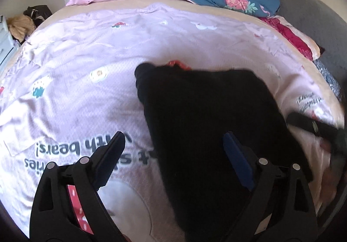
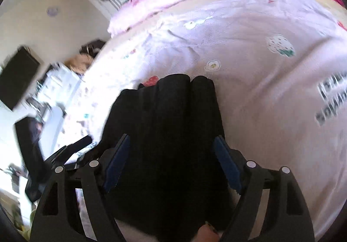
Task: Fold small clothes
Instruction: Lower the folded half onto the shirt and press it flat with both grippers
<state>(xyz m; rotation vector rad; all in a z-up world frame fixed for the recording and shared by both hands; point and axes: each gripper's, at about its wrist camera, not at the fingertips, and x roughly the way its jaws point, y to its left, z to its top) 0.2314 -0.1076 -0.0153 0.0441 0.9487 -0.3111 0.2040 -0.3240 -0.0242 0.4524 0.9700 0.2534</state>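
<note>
Both wide open: left gripper (image 1: 173, 153) and right gripper (image 2: 172, 151) over black garment (image 1: 206, 112), lower centre, on pink bedspread (image 1: 86, 57)

left gripper (image 1: 173, 144): jaws wide, unloaded | black garment (image 1: 208, 116): folded flat on pink bedspread (image 1: 86, 81)

Bright daylight, fisheye warp, seemingly motion-blurred
</note>
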